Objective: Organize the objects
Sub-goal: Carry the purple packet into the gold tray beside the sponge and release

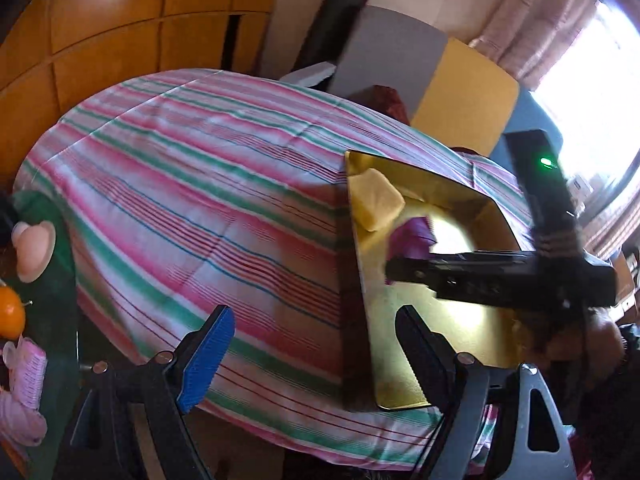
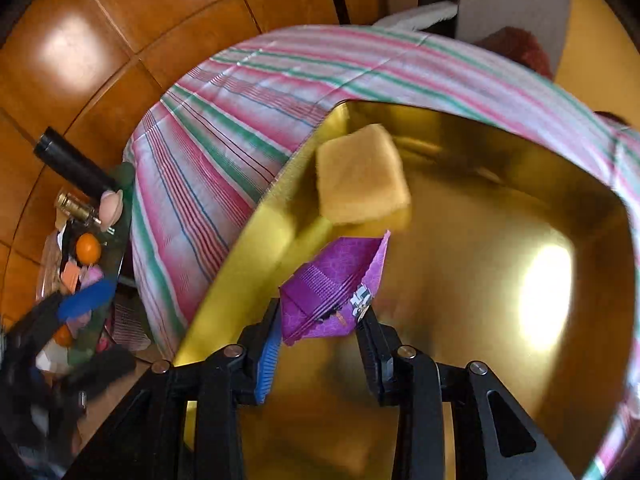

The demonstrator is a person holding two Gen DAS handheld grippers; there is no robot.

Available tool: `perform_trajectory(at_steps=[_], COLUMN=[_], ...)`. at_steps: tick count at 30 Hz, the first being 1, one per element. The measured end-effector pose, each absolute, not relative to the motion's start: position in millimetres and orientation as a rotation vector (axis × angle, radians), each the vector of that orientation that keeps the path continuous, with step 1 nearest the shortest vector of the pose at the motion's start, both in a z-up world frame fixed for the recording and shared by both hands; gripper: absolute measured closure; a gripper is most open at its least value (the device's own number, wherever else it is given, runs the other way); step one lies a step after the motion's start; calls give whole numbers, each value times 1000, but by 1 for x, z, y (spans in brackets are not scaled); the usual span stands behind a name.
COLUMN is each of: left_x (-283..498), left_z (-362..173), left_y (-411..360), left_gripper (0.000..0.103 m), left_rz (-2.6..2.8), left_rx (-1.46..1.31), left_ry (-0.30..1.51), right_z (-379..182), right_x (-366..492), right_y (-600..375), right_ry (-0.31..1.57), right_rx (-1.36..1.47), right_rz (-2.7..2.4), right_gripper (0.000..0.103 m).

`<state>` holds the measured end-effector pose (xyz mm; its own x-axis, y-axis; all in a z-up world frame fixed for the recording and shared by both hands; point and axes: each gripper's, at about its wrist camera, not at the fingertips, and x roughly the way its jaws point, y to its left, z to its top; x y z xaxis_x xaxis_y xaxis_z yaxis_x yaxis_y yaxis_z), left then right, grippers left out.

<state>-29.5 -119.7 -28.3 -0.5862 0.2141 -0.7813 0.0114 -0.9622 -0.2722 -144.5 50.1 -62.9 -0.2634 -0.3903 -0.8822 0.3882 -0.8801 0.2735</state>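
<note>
At far left, a cluttered side surface holds an orange (image 1: 10, 312) and pink items. The left tool (image 1: 308, 354) hangs open and empty over the striped tablecloth (image 1: 192, 184) on the table. To its right, the right tool (image 2: 320, 336) pinches a purple zip pouch (image 2: 334, 288) above the gold tray (image 2: 480, 320), just beside the yellow sponge (image 2: 360, 176) already lying inside. The pouch looks soft and tilted; lowering it until it rests flat on bare tray floor, clear of the sponge, before loosening the grip seems wisest.
</note>
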Motion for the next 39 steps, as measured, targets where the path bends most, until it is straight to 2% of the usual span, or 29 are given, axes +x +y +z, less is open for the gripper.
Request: perform_trajectory(at_steps=[2, 4, 8, 15, 17, 21, 39], left_x=[-30, -29, -28, -25, -23, -18, -3], left_z=[-30, -31, -30, -24, -21, -14, -1], left_y=[-122, -124, -121, -107, -102, -88, -27], left_gripper=[19, 19, 19, 20, 20, 20, 19], left_rz=[2675, 2675, 2678, 2698, 2701, 2702, 2676], left_rx=[-1372, -1373, -1364, -1351, -1352, -1326, -1242], left_ry=[-384, -386, -371, -317, -301, -235, 53], right_z=[-68, -67, -61, -35, -29, -19, -5], right_x=[-154, -156, -146, -101, -87, -64, -9], right_y=[44, 44, 51, 82, 93, 115, 192], right_ry=[-23, -51, -20, 100, 116, 93, -61], right_rx=[1527, 1522, 1493, 1386, 1360, 1334, 1289], right_rz=[-2180, -2201, -2238, -2374, -2410, -2467, -2661], right_gripper=[65, 59, 57, 31, 28, 23, 14])
